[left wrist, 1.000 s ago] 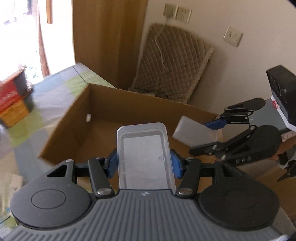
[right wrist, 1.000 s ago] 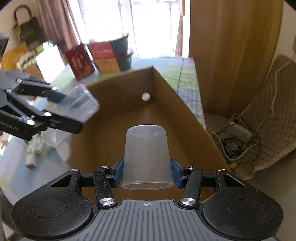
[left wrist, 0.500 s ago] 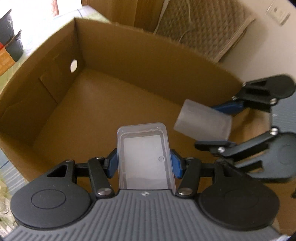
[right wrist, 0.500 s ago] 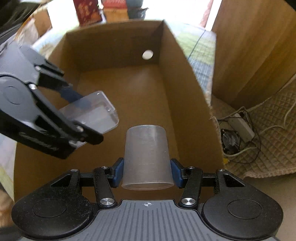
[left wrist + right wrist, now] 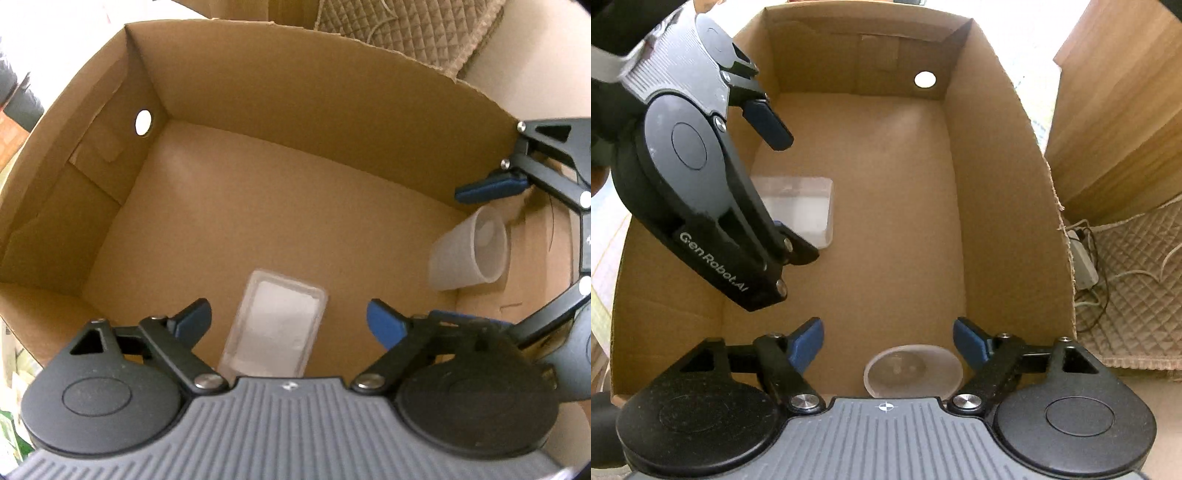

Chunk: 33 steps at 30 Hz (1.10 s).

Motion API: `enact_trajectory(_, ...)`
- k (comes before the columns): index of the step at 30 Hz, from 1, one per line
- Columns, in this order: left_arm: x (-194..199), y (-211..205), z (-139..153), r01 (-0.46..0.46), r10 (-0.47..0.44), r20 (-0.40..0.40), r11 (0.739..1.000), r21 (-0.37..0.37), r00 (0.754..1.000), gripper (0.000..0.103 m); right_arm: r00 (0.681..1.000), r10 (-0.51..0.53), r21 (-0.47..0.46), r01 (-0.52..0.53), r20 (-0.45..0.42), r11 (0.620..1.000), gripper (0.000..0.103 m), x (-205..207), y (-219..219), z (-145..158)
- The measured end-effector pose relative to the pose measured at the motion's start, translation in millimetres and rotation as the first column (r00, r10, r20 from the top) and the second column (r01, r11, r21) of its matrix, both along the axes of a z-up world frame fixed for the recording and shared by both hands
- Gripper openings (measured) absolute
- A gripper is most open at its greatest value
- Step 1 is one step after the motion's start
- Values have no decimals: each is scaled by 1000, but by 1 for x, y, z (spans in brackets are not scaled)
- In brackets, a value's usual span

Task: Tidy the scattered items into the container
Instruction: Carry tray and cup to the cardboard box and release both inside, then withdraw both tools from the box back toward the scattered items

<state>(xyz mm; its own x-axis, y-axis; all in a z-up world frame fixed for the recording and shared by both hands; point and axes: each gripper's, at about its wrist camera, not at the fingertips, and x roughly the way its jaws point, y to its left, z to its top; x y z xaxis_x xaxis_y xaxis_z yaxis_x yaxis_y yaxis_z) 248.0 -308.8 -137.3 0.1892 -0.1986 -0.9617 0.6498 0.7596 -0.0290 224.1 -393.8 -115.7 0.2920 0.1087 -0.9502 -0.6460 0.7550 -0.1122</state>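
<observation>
cardboard box (image 5: 295, 92) floor | clear rectangular tray (image 5: 275, 334) flat | plastic cup (image 5: 467, 254) on side

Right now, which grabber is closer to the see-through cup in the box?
Right. The right gripper hangs open just above the cup, which lies on the cardboard box floor. The left gripper is farther, open over the clear tray.

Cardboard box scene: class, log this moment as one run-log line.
left gripper: open | right gripper: open | clear tray: on cardboard box floor | plastic cup: in box, on its side
</observation>
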Motion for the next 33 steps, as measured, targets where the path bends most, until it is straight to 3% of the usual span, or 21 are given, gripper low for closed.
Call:
enact_trajectory(10, -19, 9, 10, 10, -10, 27, 1000, -14, 1000, 90, 1000, -15, 8, 15, 21, 1000, 83, -6, -1, 22)
enact_trajectory(17, -7, 4, 19, 1, 1, 63, 999, -42, 998, 90, 999, -21, 24, 20, 42, 1000, 83, -11, 5, 33)
enact_trajectory(19, 8, 1, 30, -1, 5, 73, 999, -53, 997, 90, 999, -23, 36, 21, 48, 999, 83, -14, 5, 39)
enact_trajectory(33, -15, 36, 96, -26, 56, 141, 978, -205, 988, 90, 979, -130, 127, 110, 156, 986, 83, -35, 4, 88)
